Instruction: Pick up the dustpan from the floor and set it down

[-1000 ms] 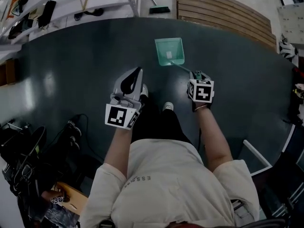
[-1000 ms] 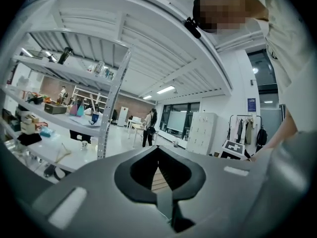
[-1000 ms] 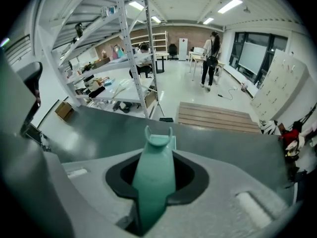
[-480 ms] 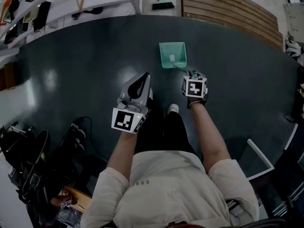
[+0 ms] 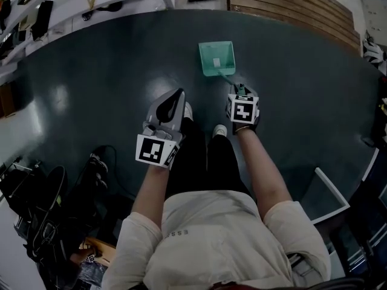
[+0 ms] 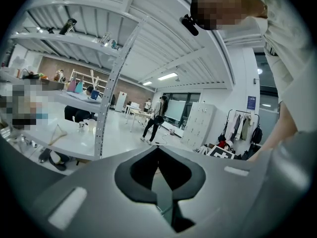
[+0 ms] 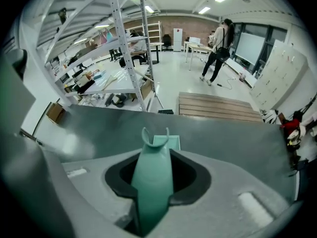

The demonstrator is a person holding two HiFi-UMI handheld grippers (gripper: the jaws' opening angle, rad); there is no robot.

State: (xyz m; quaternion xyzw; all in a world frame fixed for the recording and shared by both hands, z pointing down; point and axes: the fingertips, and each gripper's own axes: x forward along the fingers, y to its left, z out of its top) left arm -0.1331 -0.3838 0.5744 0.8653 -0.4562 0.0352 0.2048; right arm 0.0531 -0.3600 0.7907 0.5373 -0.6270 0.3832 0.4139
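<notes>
Down by the feet, left gripper [image 5: 175, 97] hangs closed and empty, right gripper [image 5: 240, 90] pinches the green handle [image 7: 152, 182], dustpan [image 5: 216, 58] out front low over the dark floor [image 5: 91, 71], contact unclear: looks like the set-down step, next needs the pan flat, then release.

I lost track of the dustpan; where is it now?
Head view, upper centre: the green dustpan, against the dark floor ahead of the person's shoes, its handle clamped in the right gripper.
</notes>
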